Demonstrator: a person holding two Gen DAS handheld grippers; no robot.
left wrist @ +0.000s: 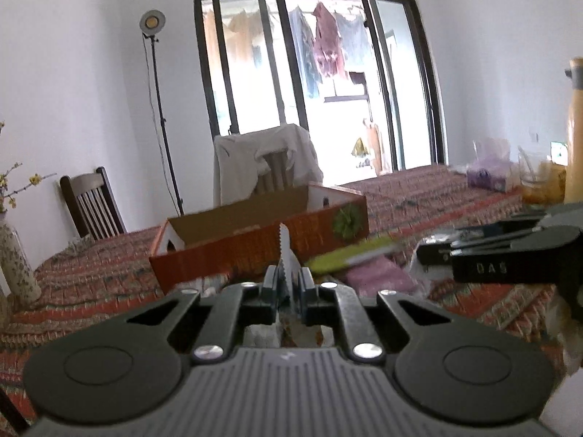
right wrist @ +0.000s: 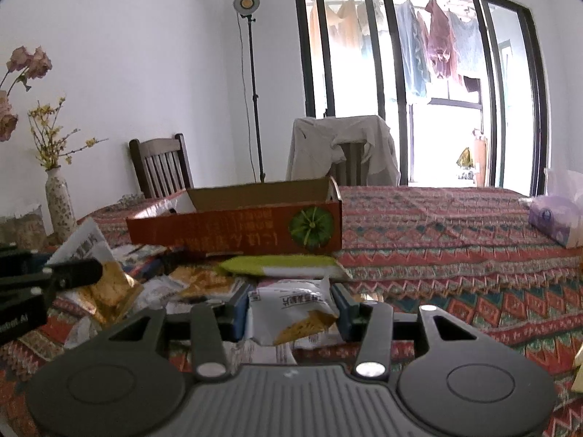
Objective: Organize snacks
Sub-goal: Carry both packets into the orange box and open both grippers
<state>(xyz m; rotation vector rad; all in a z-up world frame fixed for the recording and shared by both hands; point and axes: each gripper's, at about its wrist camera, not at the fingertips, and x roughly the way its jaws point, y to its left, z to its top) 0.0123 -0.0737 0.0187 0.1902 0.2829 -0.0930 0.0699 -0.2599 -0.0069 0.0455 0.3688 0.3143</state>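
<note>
On the patterned surface [right wrist: 455, 225]: one shallow orange cardboard box [right wrist: 233, 229], open at the top, green emblem on its front wall, standing beyond the loose snacks. Just in front of it, one long yellow-green packet [right wrist: 284, 267], lying flat. Left of centre, a heap of small gold and white snack packets [right wrist: 189, 284].

Left claw [left wrist: 288, 284]: jaws pressed tight on the serrated edge of a thin snack packet [left wrist: 284, 251], held upright and raised off the heap.

Right claw [right wrist: 291, 315]: jaws partly open around a white packet [right wrist: 291, 309] with an orange corner; whether the pads press on it cannot be told.

Far right: purple tissue pack [right wrist: 554, 218]. Far left: flowered vase [right wrist: 60, 204].
</note>
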